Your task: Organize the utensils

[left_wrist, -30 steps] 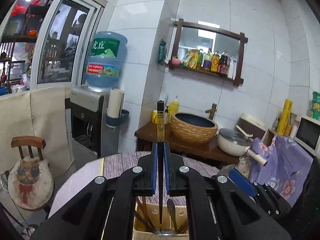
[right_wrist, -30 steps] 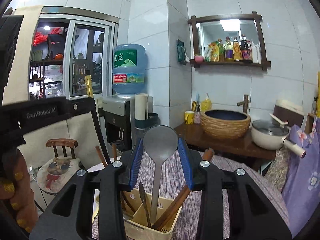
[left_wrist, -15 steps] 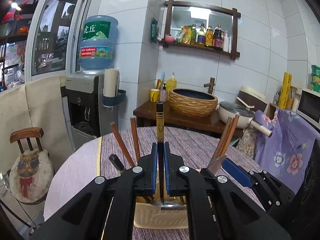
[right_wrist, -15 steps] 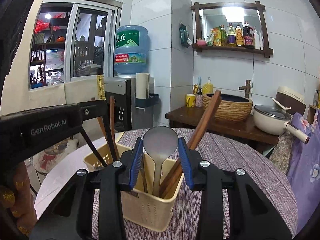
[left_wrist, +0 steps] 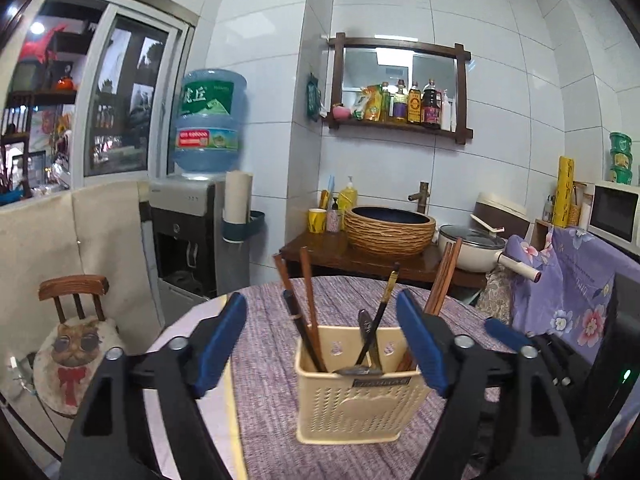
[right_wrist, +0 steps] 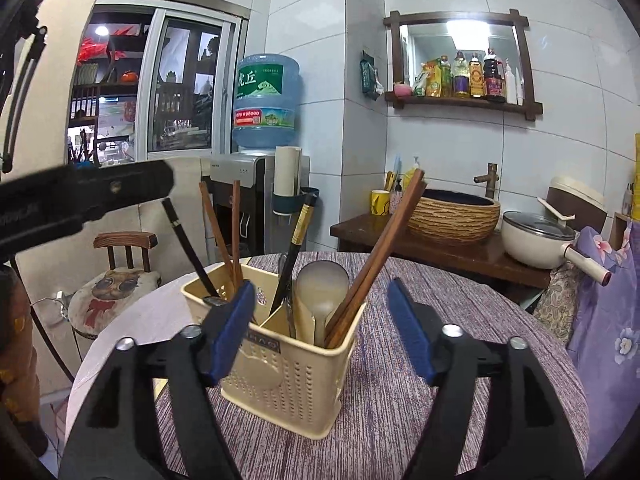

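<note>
Beside table edge (right_wrist: 120, 332), utensil holder (right_wrist: 288, 380), purple runner (right_wrist: 440, 400)

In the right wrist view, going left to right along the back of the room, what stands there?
Small wooden chair → water dispenser → yellow cup → woven basin → cream pot.

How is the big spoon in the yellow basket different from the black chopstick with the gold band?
The spoon is pale grey metal with a wide round bowl pointing up; the black chopstick is thin and dark with a gold band. The spoon stands nearly straight, while the chopstick leans. The chopstick pokes up higher than the spoon. Both stand in the same side of the basket.
</note>
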Motion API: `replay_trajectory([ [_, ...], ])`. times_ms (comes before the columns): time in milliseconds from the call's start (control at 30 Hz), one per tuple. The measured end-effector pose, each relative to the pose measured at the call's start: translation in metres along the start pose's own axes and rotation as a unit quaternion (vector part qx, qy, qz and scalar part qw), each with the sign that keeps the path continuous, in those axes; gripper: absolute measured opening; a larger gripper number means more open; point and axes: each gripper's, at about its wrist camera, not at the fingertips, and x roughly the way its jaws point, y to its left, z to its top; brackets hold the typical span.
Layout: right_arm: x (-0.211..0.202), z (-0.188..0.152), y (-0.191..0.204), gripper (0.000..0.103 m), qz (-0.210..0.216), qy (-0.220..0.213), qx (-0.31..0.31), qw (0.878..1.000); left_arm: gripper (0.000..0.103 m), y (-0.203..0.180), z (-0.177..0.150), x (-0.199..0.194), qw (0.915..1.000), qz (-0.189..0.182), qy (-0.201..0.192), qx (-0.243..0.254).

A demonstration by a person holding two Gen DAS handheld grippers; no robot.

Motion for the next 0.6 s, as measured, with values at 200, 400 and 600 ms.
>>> replay_trajectory([
  [200,-0.039,-0.018,-0.006,0.095,0.003,0.023,0.036,0.999,0.098,0.014,-0.016,-0.036,1.0,0.002,-0.002,-0.004],
  [400,-0.086,-0.054,0.006,0.097,0.017,0.041,0.049,0.998,0.098,0.03,-0.055,-0.076,0.9999,0.003,0.012,-0.004],
  [600,-0.127,-0.085,0.022,0.097,0.044,0.041,0.066,0.996,0.098,0.051,-0.099,-0.109,0.9976,0.012,0.06,-0.031],
])
